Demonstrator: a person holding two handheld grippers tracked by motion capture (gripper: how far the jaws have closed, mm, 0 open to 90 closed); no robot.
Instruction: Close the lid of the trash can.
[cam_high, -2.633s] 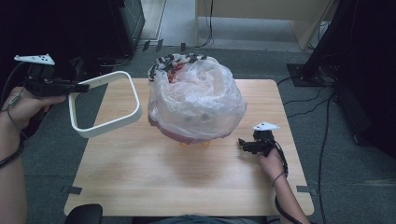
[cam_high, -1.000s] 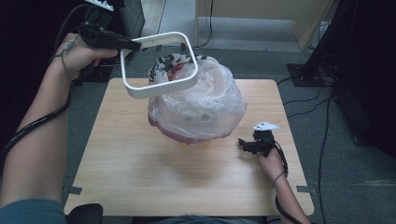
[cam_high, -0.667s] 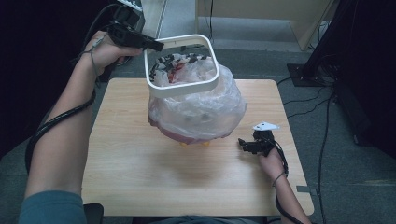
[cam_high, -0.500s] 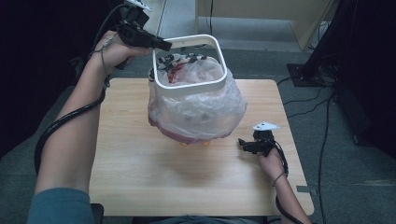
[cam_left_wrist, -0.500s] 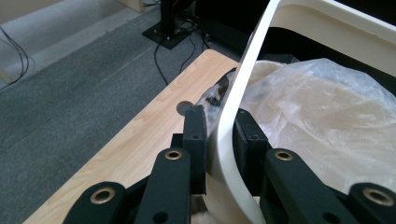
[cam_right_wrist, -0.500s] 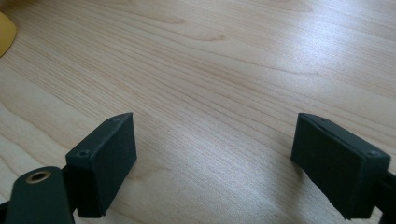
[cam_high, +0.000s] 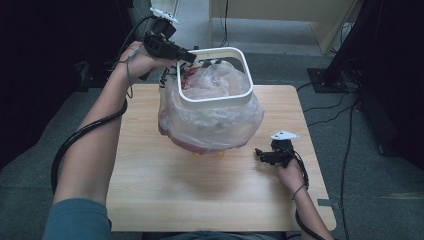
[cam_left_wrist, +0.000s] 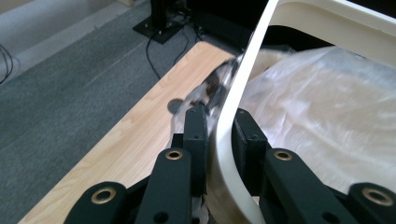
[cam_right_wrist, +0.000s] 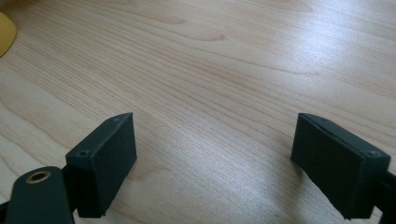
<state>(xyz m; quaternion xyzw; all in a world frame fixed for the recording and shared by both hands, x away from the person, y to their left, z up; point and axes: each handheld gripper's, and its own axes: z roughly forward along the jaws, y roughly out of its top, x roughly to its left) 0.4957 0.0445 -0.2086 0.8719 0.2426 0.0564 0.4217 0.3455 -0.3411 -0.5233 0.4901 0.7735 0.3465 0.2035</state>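
Note:
A white square frame with rounded corners hangs tilted over the top of a bulging clear plastic bag that sits on the wooden table. My left gripper is shut on the frame's far left corner; in the left gripper view both pads press the white rim, with the bag behind it. Pink and dark contents show through the bag. My right gripper rests low on the table to the right of the bag, its jaws wide open over bare wood.
Something yellow peeks out under the bag's near side, and a yellow edge shows at the far left of the right gripper view. Cables and dark equipment stands line the carpet to the right and behind.
My left gripper carried the white frame from the table's left side up and rightward, then lowered it over the top of the bag. The right gripper has stayed still.

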